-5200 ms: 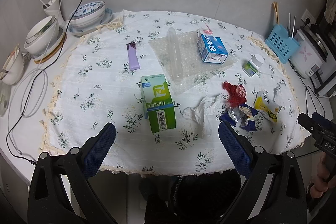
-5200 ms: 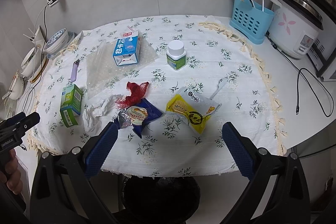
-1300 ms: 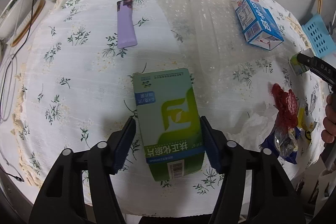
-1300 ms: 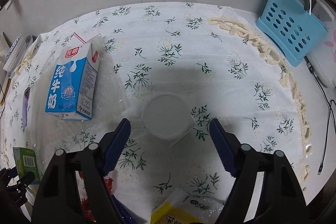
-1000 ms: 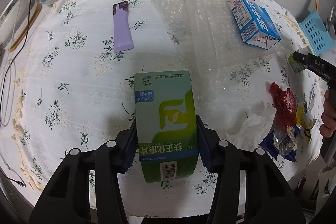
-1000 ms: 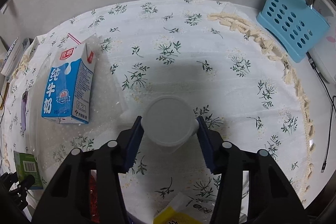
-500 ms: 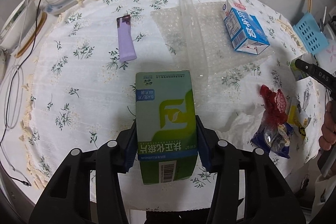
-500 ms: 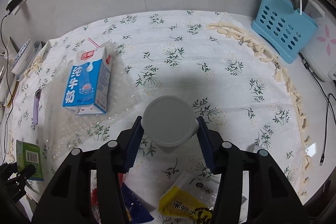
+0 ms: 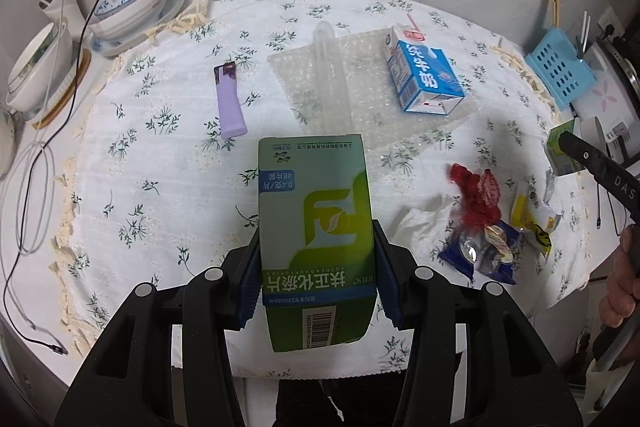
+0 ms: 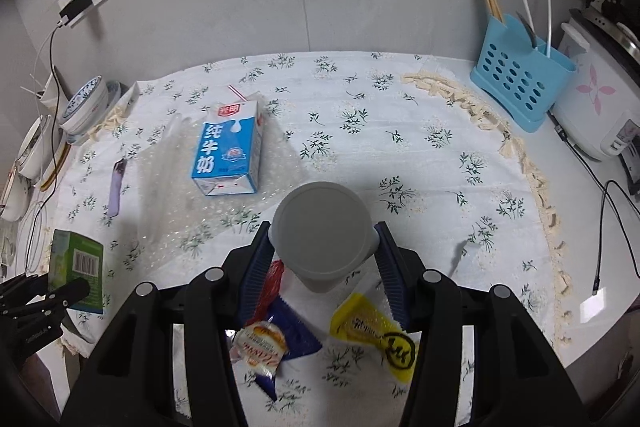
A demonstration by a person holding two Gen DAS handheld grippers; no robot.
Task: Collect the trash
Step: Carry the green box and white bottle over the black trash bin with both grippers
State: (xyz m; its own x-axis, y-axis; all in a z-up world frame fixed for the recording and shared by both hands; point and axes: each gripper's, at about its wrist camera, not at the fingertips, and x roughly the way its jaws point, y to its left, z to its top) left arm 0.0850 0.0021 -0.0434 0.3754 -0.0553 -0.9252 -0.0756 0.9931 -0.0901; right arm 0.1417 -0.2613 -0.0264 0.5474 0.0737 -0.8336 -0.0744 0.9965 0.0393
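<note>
ok so both grabs just came up off the tablecloth [image 9: 168,187]; my left gripper [image 9: 316,275] is clamped on the green box [image 9: 316,227], right gripper [image 10: 324,259] pinching the white bottle [image 10: 322,231]; bin next I guess, plenty of litter left

Black gripper frames, blue ribbed fingers [image 9: 248,279]

The left gripper [image 9: 316,267] points steeply down, its blue pads pressed on something held between them. The right gripper [image 10: 324,259] (likewise angled downward) clamps its own load, with a hand [image 9: 618,283] at its handle.
</note>
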